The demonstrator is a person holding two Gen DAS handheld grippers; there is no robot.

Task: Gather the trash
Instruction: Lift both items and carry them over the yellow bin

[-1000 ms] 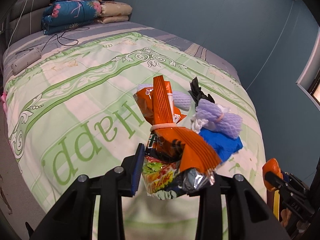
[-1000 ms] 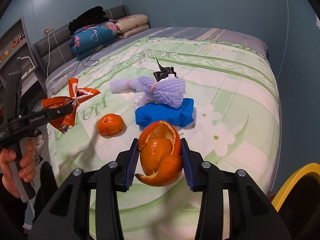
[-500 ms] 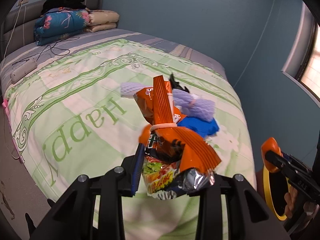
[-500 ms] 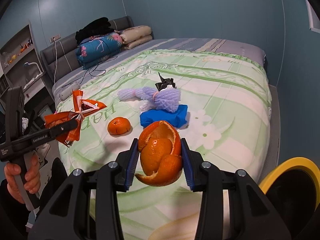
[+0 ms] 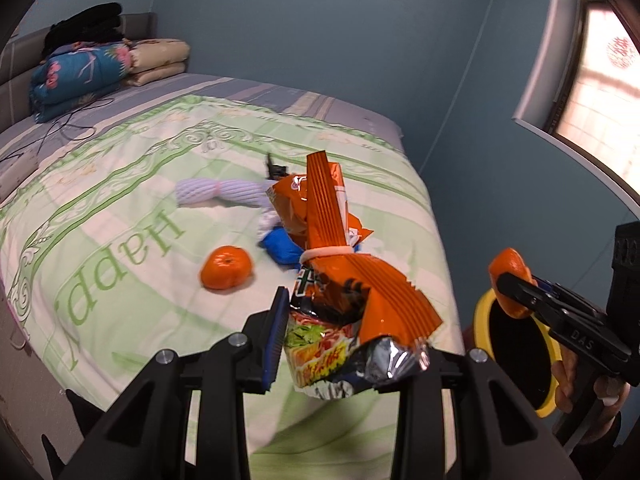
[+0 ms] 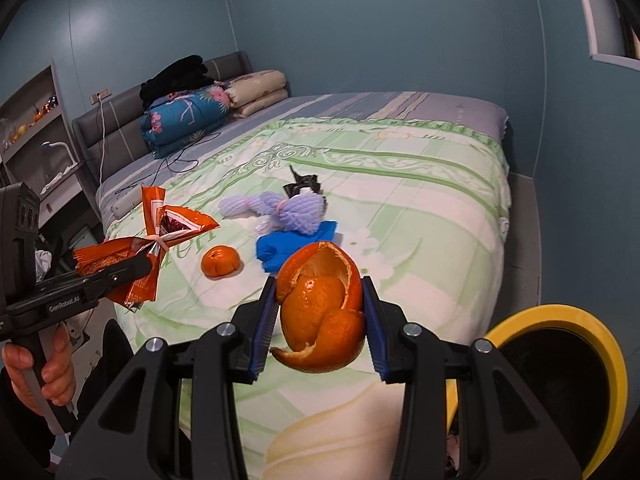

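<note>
An empty orange peel (image 6: 322,308), split open at the top, is clamped between the 2 blue pads of the right tool (image 6: 320,316), held in the air above the near edge of the bed (image 6: 440,216). Just to its right and lower stands a black bin with a yellow rim (image 6: 560,316), beside the bed's corner.

The left tool (image 5: 348,336) is clenched on a bundle of snack wrappers (image 5: 344,300): crumpled orange and foil packets tied at the middle with a pale band, 1 pleated orange end sticking up. In the right wrist view this bundle (image 6: 152,248) hangs off the left side of the bed, and a hand (image 6: 40,372) grips that tool's handle below it.

On the green and cream bedspread printed with "Happy" lie more items, well apart from both tools. A whole mandarin (image 6: 220,261) sits nearest the front. Behind it is a blue cloth-like piece (image 6: 280,248), with a purple foam fruit net (image 6: 288,210) touching its top edge and a scrap of black plastic (image 6: 304,184) at the net's far end.

At the head of the bed, folded quilts (image 6: 188,116) in blue floral and beige are stacked, with dark clothing (image 6: 172,78) on top. A cable (image 6: 168,164) trails across the grey striped sheet. Blue walls surround the bed, and a shelf unit (image 6: 32,128) stands at the left.
</note>
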